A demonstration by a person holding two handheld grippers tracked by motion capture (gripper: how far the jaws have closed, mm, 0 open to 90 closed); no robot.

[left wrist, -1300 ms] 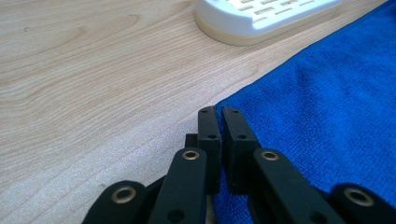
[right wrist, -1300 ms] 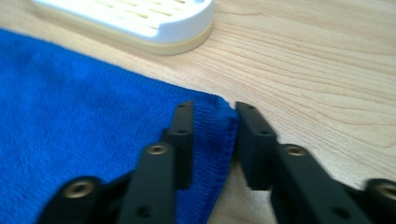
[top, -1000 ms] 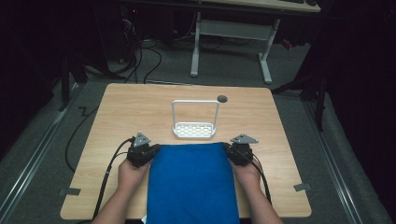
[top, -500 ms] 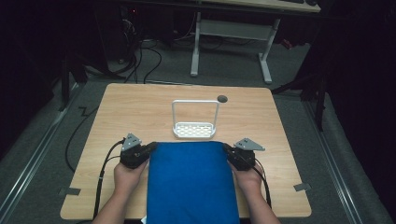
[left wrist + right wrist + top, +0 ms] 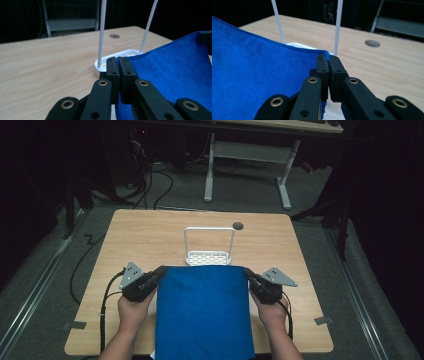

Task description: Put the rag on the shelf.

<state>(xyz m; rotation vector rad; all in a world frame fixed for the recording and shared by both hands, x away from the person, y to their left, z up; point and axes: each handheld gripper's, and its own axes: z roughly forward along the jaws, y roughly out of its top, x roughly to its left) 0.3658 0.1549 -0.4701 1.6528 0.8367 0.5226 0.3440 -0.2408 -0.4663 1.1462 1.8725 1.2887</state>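
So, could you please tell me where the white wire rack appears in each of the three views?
High view: the white wire rack stands at table centre, just beyond the blue cloth's far edge.
Left gripper view: the rack is at upper centre, behind the cloth's corner.
Right gripper view: its base peeks over the cloth, its posts rising to the top edge.
Shared landmark: the round hole in the tabletop.

One blue cloth (image 5: 202, 312), one white rack (image 5: 208, 249), two grippers: left (image 5: 161, 271), right (image 5: 247, 274); one table (image 5: 150, 235).
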